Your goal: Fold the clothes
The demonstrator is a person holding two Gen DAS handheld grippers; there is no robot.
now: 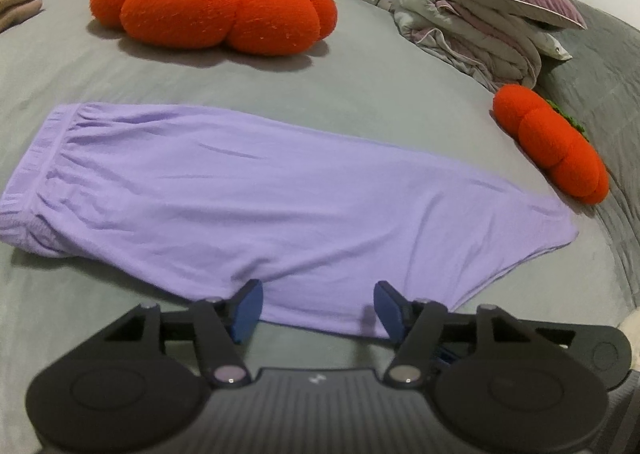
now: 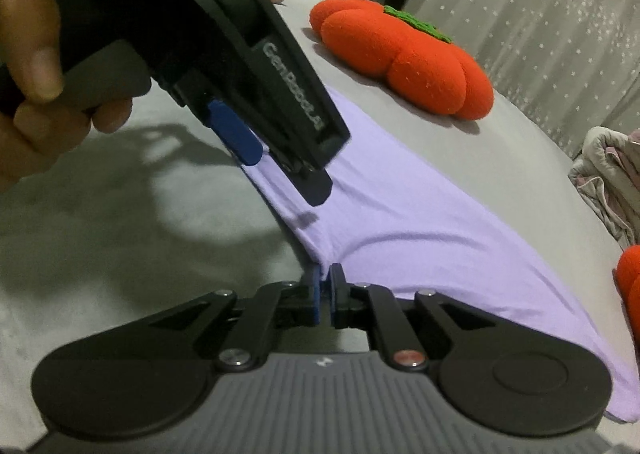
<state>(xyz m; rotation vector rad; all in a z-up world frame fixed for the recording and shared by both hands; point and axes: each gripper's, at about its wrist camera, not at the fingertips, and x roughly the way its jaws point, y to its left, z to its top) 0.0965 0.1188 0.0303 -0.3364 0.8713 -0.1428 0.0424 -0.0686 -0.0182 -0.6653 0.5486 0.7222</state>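
Lilac shorts (image 1: 248, 198) lie flat on the grey bed sheet (image 1: 360, 86), elastic waistband at the left. My left gripper (image 1: 318, 304) is open, its blue pads hovering at the near edge of the shorts. In the right wrist view the left gripper (image 2: 286, 174) hangs open over the shorts' near edge, held by a hand. My right gripper (image 2: 325, 286) is shut on a pinched fold of the shorts (image 2: 420, 222) at their near edge, pulling the cloth into a small peak.
A large orange pumpkin cushion (image 1: 212, 2) lies behind the shorts and a small one (image 1: 554, 142) at the right. A pile of folded bedding and a mauve pillow (image 1: 492, 18) sit at the back right. A star-patterned grey curtain (image 2: 540, 14) hangs behind.
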